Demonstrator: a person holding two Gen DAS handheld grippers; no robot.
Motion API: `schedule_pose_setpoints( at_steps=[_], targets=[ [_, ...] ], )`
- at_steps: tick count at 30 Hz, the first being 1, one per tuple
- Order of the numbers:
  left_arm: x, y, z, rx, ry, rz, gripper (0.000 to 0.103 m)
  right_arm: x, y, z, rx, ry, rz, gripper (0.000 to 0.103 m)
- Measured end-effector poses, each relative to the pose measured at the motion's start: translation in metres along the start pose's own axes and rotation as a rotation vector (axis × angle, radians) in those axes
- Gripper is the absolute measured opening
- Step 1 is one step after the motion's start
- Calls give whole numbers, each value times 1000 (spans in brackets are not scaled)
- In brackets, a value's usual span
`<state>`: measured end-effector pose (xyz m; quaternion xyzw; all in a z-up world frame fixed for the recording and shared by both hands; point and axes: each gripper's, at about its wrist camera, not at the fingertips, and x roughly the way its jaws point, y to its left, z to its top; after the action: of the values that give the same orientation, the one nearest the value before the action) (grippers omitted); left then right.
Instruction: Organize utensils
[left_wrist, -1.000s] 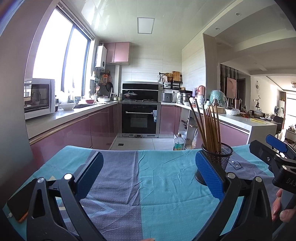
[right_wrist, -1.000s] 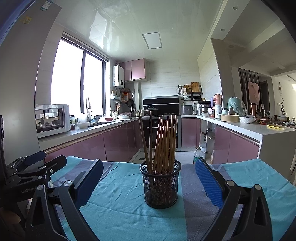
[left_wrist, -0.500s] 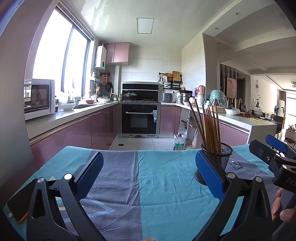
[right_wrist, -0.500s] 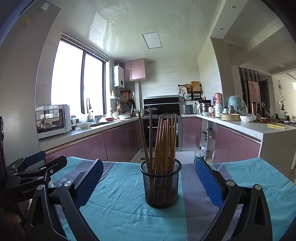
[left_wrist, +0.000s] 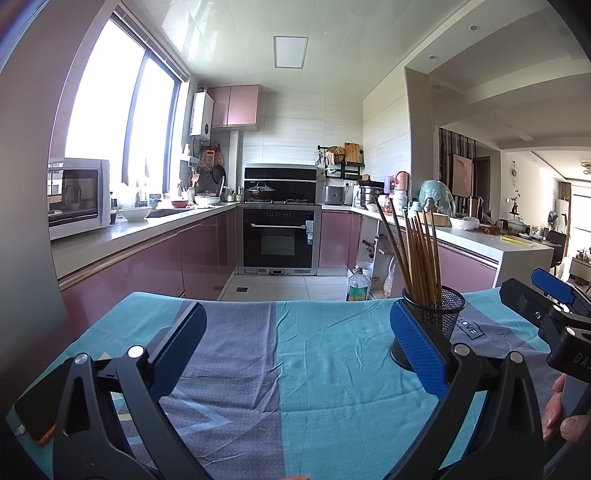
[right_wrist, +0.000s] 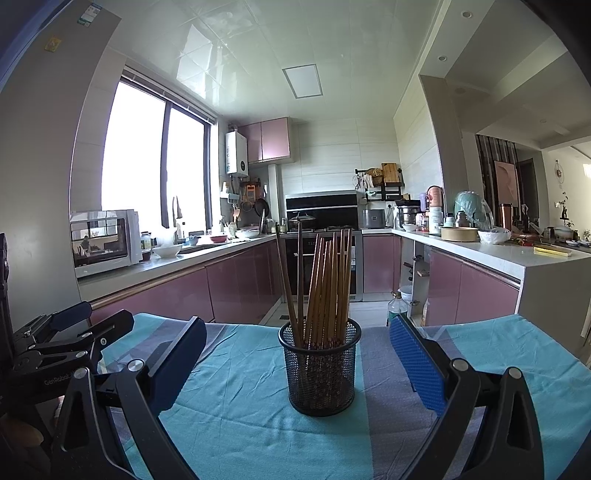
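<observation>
1. A black mesh holder (right_wrist: 320, 363) is seen upright on the teal and grey cloth (right_wrist: 240, 417), filled with brown chopsticks (right_wrist: 328, 284) that lean against its rim.
2. The holder is framed between the widely spread, empty fingers of the right gripper (right_wrist: 297, 356).
3. The left gripper (left_wrist: 295, 349) is likewise held wide over bare cloth, with the holder beside its right finger.
4. One holder is counted; about a dozen chopsticks.

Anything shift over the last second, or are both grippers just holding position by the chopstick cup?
Nothing visibly changed. The left gripper and right gripper stay open and empty, and the mesh cup with its chopsticks stands where it was on the cloth.
</observation>
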<state>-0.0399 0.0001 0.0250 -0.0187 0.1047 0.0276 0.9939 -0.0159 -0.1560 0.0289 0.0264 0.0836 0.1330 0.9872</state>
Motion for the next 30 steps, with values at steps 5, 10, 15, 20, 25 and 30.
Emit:
schedule_pose_setpoints(
  at_steps=[5, 10, 15, 20, 25, 30],
  targets=[
    [1, 0, 1, 2, -1, -1, 98, 1, -1, 0, 4, 2, 1, 96],
    [1, 0, 2, 3, -3, -1, 98, 1, -1, 0, 5, 2, 2, 96],
    [1, 0, 2, 4, -3, -1, 98, 2, -1, 0, 5, 5, 2, 96],
    [1, 0, 3, 2, -1, 0, 98, 2, 0, -1, 6, 6, 0, 96],
    [1, 0, 3, 3, -2, -1, 98, 2, -1, -1, 5, 5, 0, 96],
    [1, 0, 3, 4, 1, 1, 98, 2, 0, -1, 8, 4, 4, 96]
  ],
)
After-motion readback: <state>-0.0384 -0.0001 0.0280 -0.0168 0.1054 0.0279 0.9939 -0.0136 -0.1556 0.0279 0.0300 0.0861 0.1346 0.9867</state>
